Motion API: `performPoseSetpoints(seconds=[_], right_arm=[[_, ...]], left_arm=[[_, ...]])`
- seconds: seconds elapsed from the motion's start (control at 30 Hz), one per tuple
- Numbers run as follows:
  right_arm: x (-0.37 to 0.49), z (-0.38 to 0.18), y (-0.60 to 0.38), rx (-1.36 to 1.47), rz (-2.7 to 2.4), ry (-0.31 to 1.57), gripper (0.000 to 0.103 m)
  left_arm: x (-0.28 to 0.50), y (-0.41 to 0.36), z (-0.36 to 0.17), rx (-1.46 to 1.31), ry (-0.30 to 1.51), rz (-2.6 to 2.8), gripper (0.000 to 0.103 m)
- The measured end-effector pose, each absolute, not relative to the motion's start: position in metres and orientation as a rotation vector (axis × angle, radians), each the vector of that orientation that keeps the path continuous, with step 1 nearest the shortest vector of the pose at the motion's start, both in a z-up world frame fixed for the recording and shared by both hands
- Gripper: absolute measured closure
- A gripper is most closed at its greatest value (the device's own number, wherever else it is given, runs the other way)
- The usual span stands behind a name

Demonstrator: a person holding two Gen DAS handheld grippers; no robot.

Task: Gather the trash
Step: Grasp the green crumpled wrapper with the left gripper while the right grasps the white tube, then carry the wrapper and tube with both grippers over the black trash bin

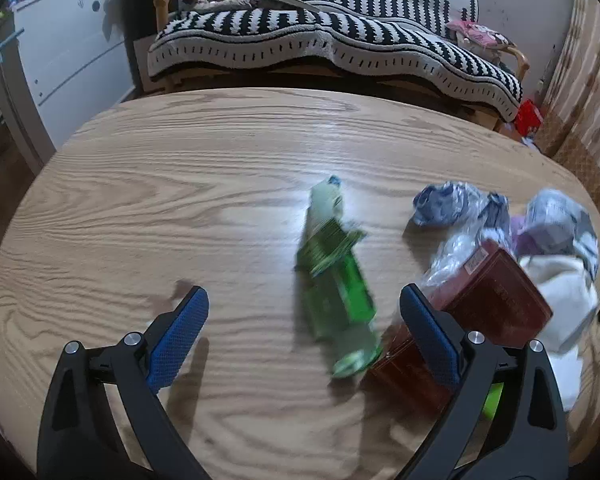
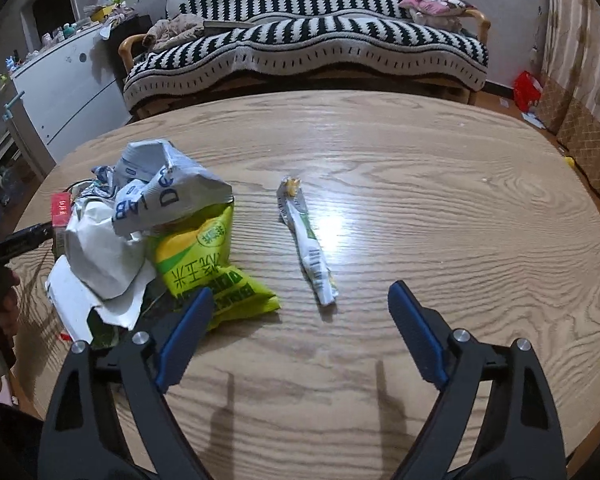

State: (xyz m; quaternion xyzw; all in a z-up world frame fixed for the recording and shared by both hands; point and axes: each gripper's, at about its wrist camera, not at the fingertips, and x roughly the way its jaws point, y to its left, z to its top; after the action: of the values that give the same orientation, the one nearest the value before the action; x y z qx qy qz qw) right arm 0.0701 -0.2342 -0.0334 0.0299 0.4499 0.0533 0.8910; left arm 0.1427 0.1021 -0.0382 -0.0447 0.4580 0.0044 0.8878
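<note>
A green plastic bottle (image 1: 336, 280), blurred, lies on the wooden table (image 1: 140, 200) with its far end pale. My left gripper (image 1: 304, 296) is open above it, and the bottle lies between the blue pads without touching them. A dark red box (image 1: 496, 300) sits just behind the right finger. In the right wrist view a twisted white, green and yellow wrapper (image 2: 306, 240) lies flat on the table. My right gripper (image 2: 300, 304) is open, and the wrapper's near end lies between its fingertips. A yellow-green snack bag (image 2: 204, 256) lies by its left finger.
Crumpled clear plastic (image 1: 452, 204), a grey-white bag (image 2: 160, 196) and white paper (image 2: 96, 256) are heaped with the box. A hand with the other gripper shows at the left edge (image 2: 4, 256). A striped sofa (image 2: 308, 40) stands beyond the table.
</note>
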Motion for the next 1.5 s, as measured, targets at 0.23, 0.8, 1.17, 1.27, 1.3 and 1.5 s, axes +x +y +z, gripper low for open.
performPoseSetpoints(seconds=[0.23,0.8,1.17,1.27,1.3,1.5], right_arm=[[0.092,-0.051,-0.227,0.041,0.12,0.979,0.03],[0.092,-0.037,-0.257,0.129,0.065,0.91,0.09],[0.013,0.003,-0.348,0.163,-0.044,0.819,0.09],[-0.02,0.01,-0.391,0.187,-0.114,0.8,0.09],[-0.036,0.013,-0.412,0.194,-0.152,0.793,0.09],[-0.117,0.014,-0.51,0.278,-0.311,0.766,0.09]], left_arm=[[0.149,0.101,-0.054,-0.109,0.983,-0.015,0.045],[0.083,0.093,-0.011,-0.059,0.923,-0.053,0.069],[0.065,0.017,0.027,-0.047,0.82,-0.162,0.069],[0.059,-0.031,0.032,-0.025,0.807,-0.238,0.069],[0.056,-0.051,0.034,-0.016,0.802,-0.267,0.069],[0.028,-0.173,0.046,0.041,0.791,-0.447,0.069]])
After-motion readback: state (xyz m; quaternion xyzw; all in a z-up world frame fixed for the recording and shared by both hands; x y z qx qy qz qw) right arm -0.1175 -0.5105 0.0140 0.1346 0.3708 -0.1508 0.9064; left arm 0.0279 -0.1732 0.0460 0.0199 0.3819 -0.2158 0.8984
